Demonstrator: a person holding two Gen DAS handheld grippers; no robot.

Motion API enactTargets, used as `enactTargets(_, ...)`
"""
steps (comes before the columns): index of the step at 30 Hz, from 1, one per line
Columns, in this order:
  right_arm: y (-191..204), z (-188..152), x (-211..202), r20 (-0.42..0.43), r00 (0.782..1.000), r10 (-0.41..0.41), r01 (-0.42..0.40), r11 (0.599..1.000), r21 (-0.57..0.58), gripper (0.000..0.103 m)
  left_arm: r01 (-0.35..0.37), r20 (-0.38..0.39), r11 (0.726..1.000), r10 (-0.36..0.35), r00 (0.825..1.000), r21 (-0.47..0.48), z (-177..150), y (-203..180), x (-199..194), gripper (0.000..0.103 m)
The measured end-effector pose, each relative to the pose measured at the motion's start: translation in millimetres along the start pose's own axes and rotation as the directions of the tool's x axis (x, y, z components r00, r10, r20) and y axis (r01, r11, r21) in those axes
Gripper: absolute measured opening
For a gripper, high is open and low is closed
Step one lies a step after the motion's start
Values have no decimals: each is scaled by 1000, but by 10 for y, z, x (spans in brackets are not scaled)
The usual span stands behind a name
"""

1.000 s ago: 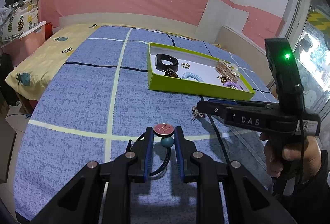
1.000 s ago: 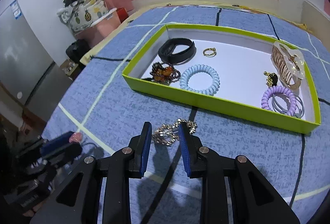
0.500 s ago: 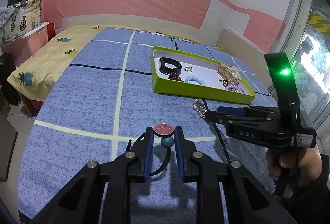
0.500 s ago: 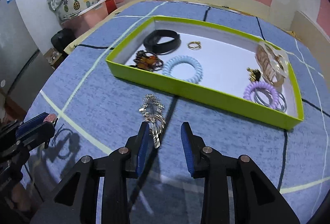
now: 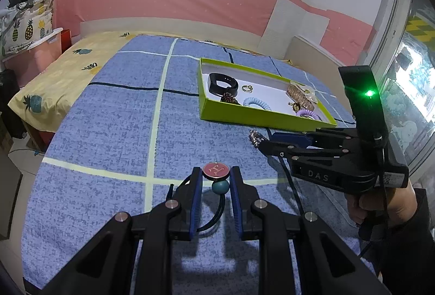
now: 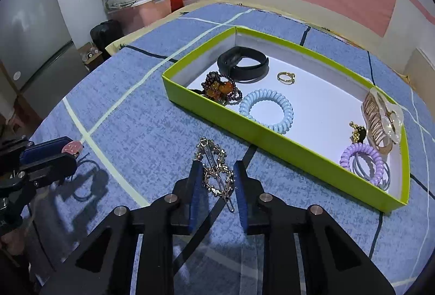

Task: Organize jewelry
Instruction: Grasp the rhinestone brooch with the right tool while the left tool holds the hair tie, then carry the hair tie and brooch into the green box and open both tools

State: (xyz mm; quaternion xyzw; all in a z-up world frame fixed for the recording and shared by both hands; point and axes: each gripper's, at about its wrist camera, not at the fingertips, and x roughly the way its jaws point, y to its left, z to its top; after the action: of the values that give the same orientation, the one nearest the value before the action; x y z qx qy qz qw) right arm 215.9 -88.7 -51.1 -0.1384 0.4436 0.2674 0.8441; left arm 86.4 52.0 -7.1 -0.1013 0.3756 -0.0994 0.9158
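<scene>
Tools tilted down over bedspread

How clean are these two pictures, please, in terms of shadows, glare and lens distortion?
Left wrist view: the left tool casts a soft shadow on the blue bedspread; a green light flares; the window is overexposed. Right wrist view: fisheye bends the green tray; the hair clip stays sharp.

bedspread: blue, pale grid | tray: lime green, white inside | coil tie: light blue
</scene>
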Motion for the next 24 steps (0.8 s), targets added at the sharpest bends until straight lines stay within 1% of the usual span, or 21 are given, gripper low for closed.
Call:
enactTargets(5,42,-16,-18,8,1000,-16,16,1000,-13,19,1,-4,1000,-1,1000,5,3,-18,17,21)
enactTargets(13,-21,-93,-170,42,999,-11,10,1000,28,19,-1,4,1000,1,1000,25,37,-80,3,21)
enactTargets(19,-118,-130,-464,111,994,-23,15,997,72,19,6,22,999,-7,1000,51,128,-185,-10,21)
enactTargets(24,-245,-121,-690,167,985,-45,28,994,106,19,0,35,995,-3,999,96,249,-340,5,21)
